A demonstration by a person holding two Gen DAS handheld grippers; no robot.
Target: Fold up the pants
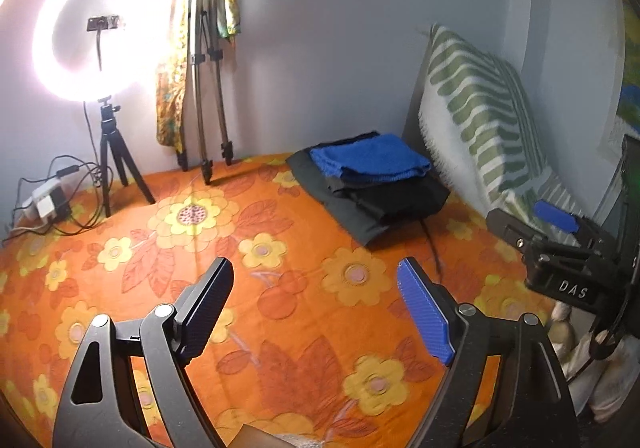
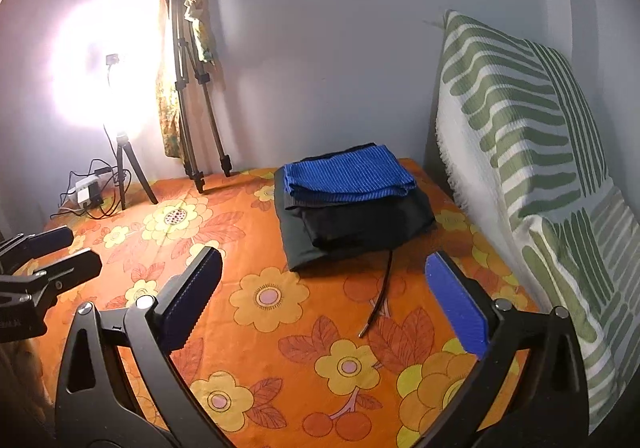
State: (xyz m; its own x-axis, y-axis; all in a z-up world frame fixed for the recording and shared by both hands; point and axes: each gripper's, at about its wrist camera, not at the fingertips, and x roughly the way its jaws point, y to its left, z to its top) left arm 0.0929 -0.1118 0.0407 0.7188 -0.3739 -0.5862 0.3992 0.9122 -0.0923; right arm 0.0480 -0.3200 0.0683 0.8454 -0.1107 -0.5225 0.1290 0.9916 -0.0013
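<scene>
Both the left gripper (image 1: 316,308) and right gripper (image 2: 324,300) hover wide open and empty above the floral bedsheet (image 2: 280,328). A folded stack, blue pants (image 2: 348,176) atop dark pants (image 2: 360,224), sits by the striped pillow (image 2: 520,136), drawstring (image 2: 382,288) trailing. This looks like a pause between garments; next calls for reaching a garment to fold.

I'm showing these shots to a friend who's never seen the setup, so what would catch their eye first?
Probably the glaring white ring light on its small tripod at the far left by the wall, then the orange bedsheet with yellow flowers filling the foreground. Next comes the stack of folded clothes, blue on top of dark ones, near the green-and-white striped pillow on the right.
</scene>
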